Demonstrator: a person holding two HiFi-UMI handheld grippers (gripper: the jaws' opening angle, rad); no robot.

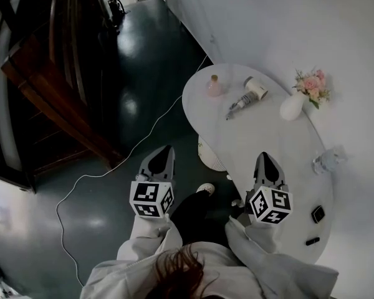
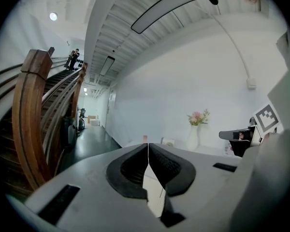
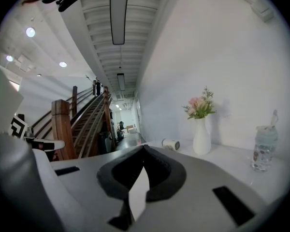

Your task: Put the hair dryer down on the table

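The white hair dryer (image 1: 248, 95) lies on its side on the round white table (image 1: 262, 142), near the far edge, with nothing holding it. From the right gripper view it (image 3: 171, 144) shows small, just past the jaw tips. My left gripper (image 1: 166, 149) hangs over the dark floor, left of the table, shut and empty, its jaws (image 2: 148, 144) meeting at the tips. My right gripper (image 1: 263, 157) hovers over the table's near half, well short of the dryer, also shut (image 3: 144, 146) with nothing in it.
A pink bottle (image 1: 214, 86) stands left of the dryer, and a white vase of flowers (image 1: 294, 104) stands to its right. A water bottle (image 1: 327, 161) and two small black items (image 1: 318, 214) sit at the table's right side. A wooden staircase (image 1: 56, 92) rises at left, and a white cable (image 1: 112, 161) crosses the floor.
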